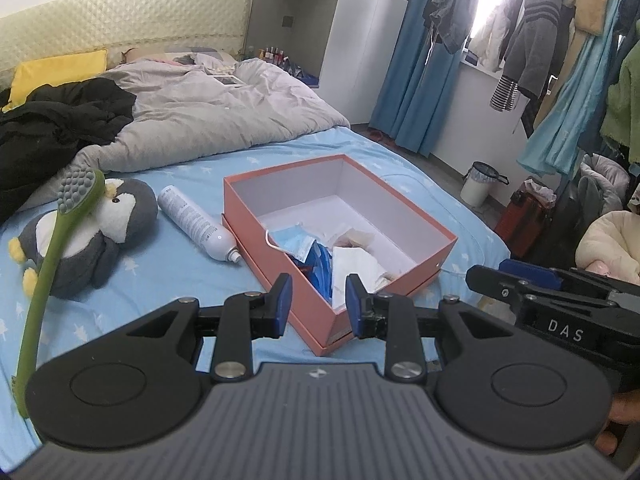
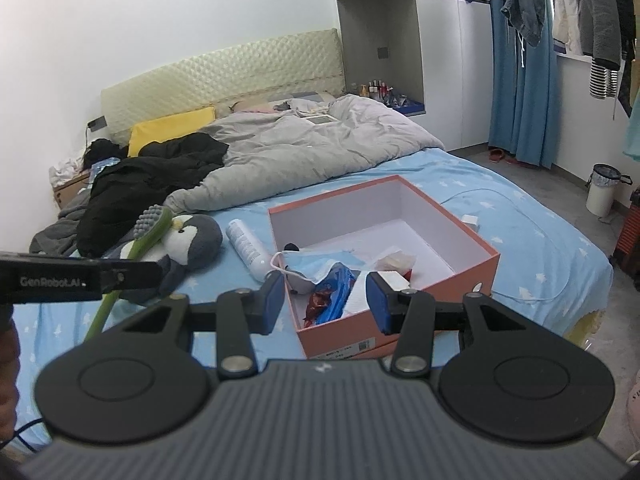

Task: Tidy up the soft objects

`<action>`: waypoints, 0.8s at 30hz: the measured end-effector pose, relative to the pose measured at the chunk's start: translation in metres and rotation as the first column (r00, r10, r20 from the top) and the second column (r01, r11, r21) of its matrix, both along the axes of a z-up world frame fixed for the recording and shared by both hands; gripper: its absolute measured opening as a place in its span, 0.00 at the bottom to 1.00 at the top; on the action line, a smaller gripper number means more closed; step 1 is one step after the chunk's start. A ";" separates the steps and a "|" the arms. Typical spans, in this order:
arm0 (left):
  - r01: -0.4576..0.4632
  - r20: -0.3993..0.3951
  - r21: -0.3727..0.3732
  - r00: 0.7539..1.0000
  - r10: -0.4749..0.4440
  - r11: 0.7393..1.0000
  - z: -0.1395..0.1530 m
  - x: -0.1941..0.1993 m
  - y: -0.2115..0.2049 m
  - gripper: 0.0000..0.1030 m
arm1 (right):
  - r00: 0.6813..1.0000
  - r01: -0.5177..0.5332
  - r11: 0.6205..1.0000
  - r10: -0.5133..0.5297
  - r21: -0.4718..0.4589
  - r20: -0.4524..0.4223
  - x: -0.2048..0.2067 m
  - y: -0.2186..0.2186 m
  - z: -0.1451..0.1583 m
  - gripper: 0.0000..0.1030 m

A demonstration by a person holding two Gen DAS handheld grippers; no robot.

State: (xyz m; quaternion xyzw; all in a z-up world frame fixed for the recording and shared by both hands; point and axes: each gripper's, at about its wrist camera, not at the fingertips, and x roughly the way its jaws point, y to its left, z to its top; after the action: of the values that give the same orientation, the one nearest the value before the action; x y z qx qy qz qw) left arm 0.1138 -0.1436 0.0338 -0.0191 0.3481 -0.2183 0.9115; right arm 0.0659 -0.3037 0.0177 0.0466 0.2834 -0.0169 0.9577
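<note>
Ahead, plush penguin (image 1: 100,228) left of left gripper (image 1: 319,304) (open)

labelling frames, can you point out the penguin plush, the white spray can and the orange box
penguin plush (image 1: 120,216), left wrist view, on its white face
white spray can (image 1: 192,220), left wrist view, on the printed middle of its body
orange box (image 2: 448,278), right wrist view, on its outer right wall

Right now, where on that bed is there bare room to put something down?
The blue sheet right of the orange box is mostly bare, apart from a thin cable and a small white item. The box's far half is free. Crowded: left of the box, where spray can, penguin and green brush lie.
</note>
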 end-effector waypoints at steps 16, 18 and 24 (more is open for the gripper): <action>-0.001 -0.004 -0.001 1.000 0.001 1.000 -0.003 0.001 -0.001 0.38 | 1.000 0.013 1.000 -0.013 -0.001 -0.018 0.003 0.001 -0.008 0.46; -0.004 -0.002 0.001 1.000 0.004 1.000 -0.004 0.002 -0.001 0.44 | 1.000 0.021 1.000 -0.021 -0.009 -0.015 0.003 0.001 -0.007 0.46; -0.003 0.022 0.022 1.000 0.002 1.000 -0.002 0.001 -0.001 0.82 | 0.999 0.050 0.999 -0.051 -0.013 -0.017 0.004 -0.006 -0.009 0.85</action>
State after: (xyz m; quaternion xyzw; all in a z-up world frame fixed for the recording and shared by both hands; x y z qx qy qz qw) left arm 0.1149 -0.1449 0.0315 -0.0073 0.3405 -0.2135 0.9157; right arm 0.0701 -0.3095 0.0091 0.0474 0.2902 -0.0433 0.9548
